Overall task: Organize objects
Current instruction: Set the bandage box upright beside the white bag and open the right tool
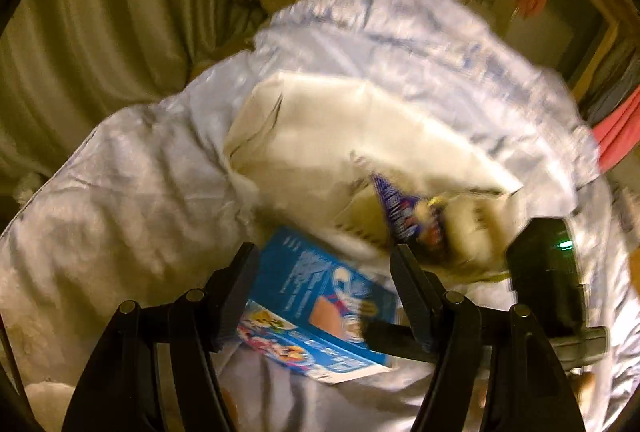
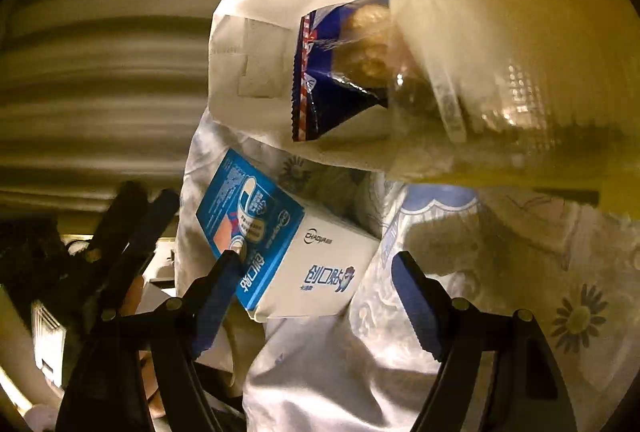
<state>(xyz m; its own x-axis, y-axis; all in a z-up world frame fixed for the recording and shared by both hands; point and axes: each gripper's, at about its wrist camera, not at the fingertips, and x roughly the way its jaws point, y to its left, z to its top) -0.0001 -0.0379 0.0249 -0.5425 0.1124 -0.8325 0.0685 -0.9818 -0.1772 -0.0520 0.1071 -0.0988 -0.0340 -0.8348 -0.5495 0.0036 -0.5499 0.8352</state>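
On flowered bedcover [image 2: 520, 272], plaster box [image 2: 280, 252] lay between spread right gripper [image 2: 316, 272] jaws, unclamped, long axis toward 11 o'clock; left gripper [image 1: 324, 264] also spread, equally near.

Landmark: the plaster box [image 2: 280, 244]. It lies tilted on the bedding [image 2: 360, 372], which spreads beneath and around it on all sides. Behind the box, farther from the cameras, lies a paper bag [image 2: 256, 71] on its side. A snack packet [image 2: 320, 71] lies at the bag's mouth — just beyond the box, apart from it. In the left wrist view the box [image 1: 316, 308] sits between the left gripper's [image 1: 324, 296] fingers; contact cannot be told. The right gripper [image 2: 316, 296] straddles the box's near corner — left pad before it, right pad apart.
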